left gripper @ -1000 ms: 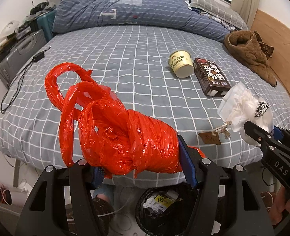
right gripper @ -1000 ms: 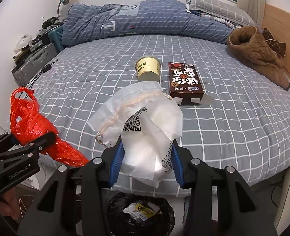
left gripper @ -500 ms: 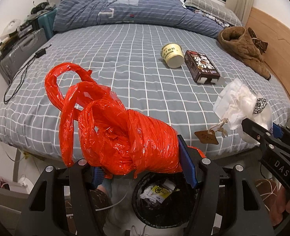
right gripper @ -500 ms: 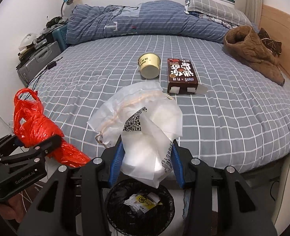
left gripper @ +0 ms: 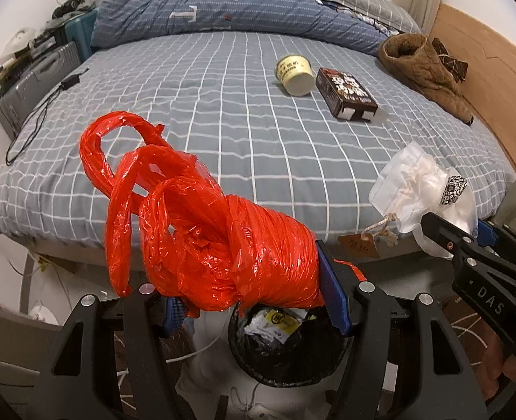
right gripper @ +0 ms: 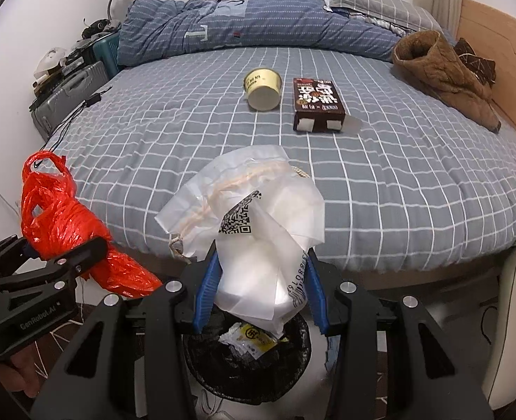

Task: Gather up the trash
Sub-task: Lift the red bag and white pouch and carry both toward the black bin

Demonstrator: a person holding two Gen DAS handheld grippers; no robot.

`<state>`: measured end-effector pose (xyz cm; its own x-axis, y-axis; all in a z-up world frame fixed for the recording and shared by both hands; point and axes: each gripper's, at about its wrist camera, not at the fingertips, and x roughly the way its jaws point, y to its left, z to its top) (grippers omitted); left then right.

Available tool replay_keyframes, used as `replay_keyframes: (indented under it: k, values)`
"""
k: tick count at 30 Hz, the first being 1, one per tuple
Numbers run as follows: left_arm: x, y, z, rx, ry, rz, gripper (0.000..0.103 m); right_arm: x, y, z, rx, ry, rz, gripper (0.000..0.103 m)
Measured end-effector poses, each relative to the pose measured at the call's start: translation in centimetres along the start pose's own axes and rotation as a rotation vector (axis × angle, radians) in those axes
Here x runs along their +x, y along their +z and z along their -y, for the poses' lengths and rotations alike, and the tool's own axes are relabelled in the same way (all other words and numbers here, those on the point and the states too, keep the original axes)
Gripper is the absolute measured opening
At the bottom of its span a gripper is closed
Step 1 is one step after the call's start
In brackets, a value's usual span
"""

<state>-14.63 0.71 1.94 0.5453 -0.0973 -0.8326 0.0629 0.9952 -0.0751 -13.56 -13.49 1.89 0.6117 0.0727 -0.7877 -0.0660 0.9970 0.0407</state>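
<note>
The left gripper (left gripper: 254,301) is clamped on a crumpled red plastic bag (left gripper: 202,234), its blue pads pressing both sides. The right gripper (right gripper: 261,290) squeezes a white plastic bag (right gripper: 258,238) bearing a QR code. Both bags hang above a black trash bin (right gripper: 247,360) at 6 o'clock, already holding wrappers. On the grey checked bed (right gripper: 397,182), at 12 o'clock, a yellow paper cup (right gripper: 263,89) lies on its side beside a dark brown carton (right gripper: 317,105).
</note>
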Motion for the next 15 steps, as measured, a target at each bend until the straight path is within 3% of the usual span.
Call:
replay_keyframes:
  k: [15]
  values:
    - [1.8, -5.4, 0.6, -0.003, -0.012, -0.056, 0.062, 0.8, -4.7, 0.1, 0.011, -0.013, -0.047, 0.043]
